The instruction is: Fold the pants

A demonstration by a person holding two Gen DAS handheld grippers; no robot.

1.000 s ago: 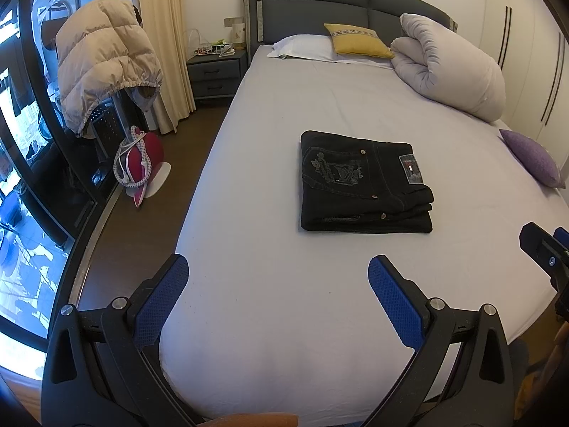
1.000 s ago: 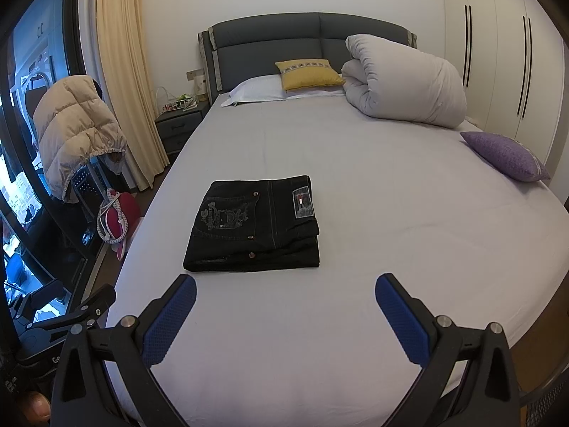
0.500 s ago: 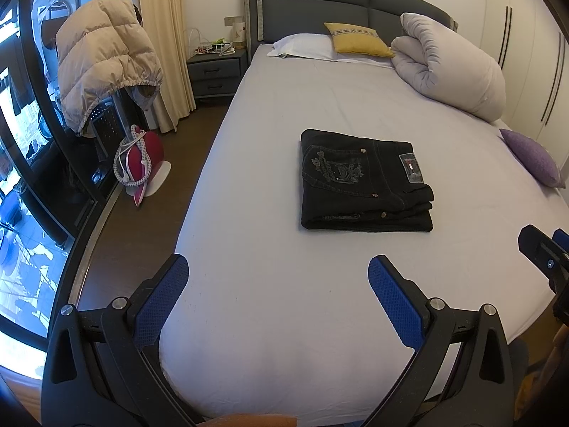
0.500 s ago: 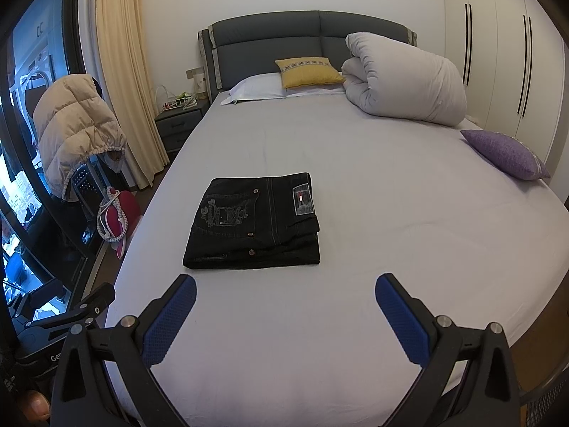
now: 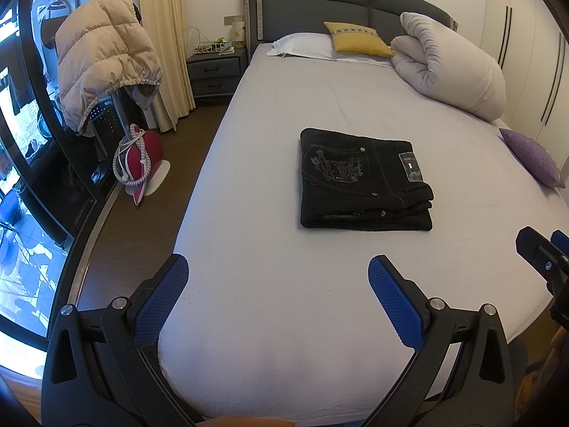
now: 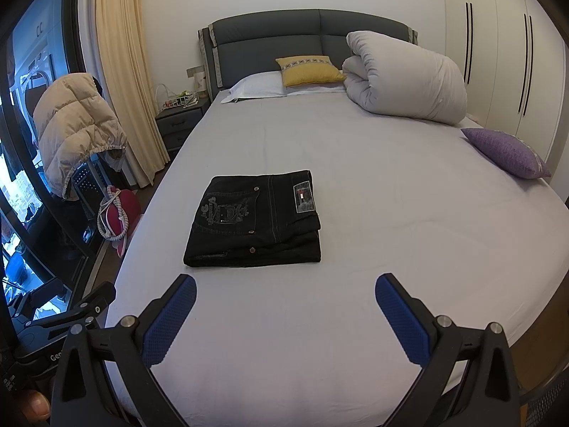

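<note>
Your left tongs [image 5: 278,286] and right tongs [image 6: 285,297] gape empty; the folded pants [image 6: 256,219] look heavy, thick, floppy, so pinch the stacked near edge

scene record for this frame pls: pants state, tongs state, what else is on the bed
pants: black pants, folded into a flat stack, lying on the bed sheet
left tongs: open, empty, apart from the pants
right tongs: open, empty, apart from the pants
head of bed: white pillow, yellow cushion, rolled duvet
right edge of bed: purple cushion
task status: fold looks done
</note>
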